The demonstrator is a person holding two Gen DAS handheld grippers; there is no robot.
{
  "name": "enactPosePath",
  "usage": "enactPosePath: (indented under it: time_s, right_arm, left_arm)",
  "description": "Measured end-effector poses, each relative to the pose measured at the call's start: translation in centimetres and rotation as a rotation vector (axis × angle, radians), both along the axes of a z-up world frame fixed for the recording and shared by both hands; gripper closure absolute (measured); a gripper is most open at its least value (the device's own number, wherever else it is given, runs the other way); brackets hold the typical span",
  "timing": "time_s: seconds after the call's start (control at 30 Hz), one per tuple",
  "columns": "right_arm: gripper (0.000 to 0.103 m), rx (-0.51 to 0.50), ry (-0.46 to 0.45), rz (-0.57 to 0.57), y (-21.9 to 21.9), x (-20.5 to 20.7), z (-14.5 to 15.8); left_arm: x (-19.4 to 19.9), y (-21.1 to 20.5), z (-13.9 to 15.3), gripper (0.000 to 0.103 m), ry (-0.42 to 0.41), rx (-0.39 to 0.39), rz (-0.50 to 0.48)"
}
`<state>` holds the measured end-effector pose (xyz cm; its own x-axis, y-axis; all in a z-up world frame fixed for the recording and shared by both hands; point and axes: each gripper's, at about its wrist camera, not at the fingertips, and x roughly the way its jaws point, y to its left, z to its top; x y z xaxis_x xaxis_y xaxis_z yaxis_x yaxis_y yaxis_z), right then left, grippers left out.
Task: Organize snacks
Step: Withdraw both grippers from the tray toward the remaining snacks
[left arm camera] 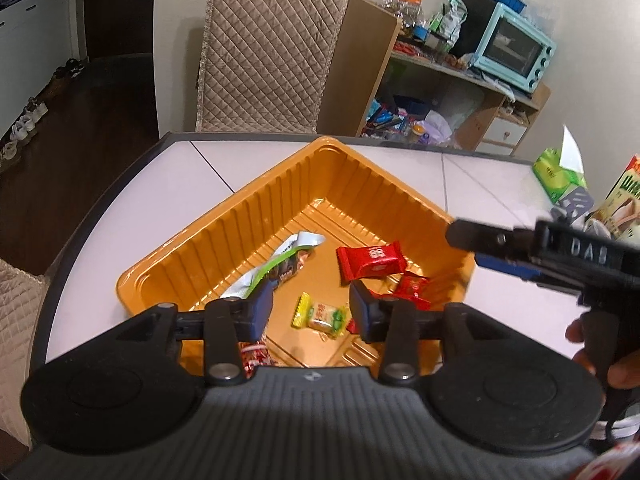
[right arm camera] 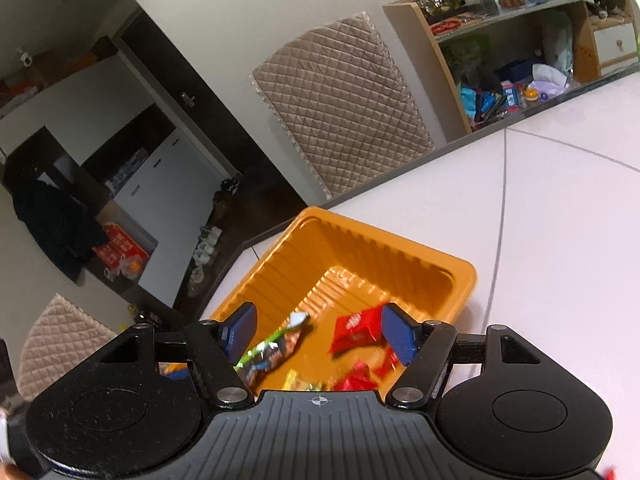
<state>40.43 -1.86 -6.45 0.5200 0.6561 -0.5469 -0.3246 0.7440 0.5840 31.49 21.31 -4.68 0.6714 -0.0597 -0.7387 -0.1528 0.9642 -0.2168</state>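
An orange plastic tray (left arm camera: 224,236) sits on the white table and holds several snacks. Among them are a long green-and-white packet (left arm camera: 280,260), a red wafer packet (left arm camera: 370,260), small red packets (left arm camera: 412,286) and a yellow-green candy (left arm camera: 320,316). My left gripper (left arm camera: 312,305) hovers over the tray's near part, open, with the candy lying on the tray floor below the gap and neither pad touching it. My right gripper (right arm camera: 320,324) stands open above the same tray (right arm camera: 360,240), nothing between its fingers. In the left wrist view the right gripper (left arm camera: 470,248) reaches in from the right over the tray's corner.
A quilted chair back (left arm camera: 268,52) stands behind the table's far edge. A wooden shelf with a mint oven (left arm camera: 516,48) and clutter is at the back right. A green tissue box (left arm camera: 558,176) and a carton (left arm camera: 624,192) stand on the table's right side. A hand (left arm camera: 588,344) grips the right tool.
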Motion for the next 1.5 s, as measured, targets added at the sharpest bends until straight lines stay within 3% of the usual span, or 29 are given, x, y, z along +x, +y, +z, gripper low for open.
enactPosePath:
  time_s: [0.23, 0.57, 1.1, 1.5]
  right_arm:
    - [0.034, -0.040, -0.036, 0.000, -2.4, -4.3, 1.1]
    - [0.034, -0.090, -0.053, -0.014, -6.1, -11.3, 1.7]
    - [0.034, -0.151, -0.009, -0.047, -10.8, -20.3, 1.1]
    - [0.034, -0.197, 0.042, -0.089, -13.7, -24.8, -0.4]
  left_arm:
    - [-3.6, -1.4, 1.9, 0.063, -0.033, -0.009, -0.010]
    - [-9.1, -4.7, 2.6, 0.063, -0.035, -0.018, -0.054]
    - [-16.9, -10.1, 0.8, 0.063, 0.029, -0.001, -0.142]
    - [-19.1, -13.6, -1.0, 0.063, 0.059, 0.022, -0.218]
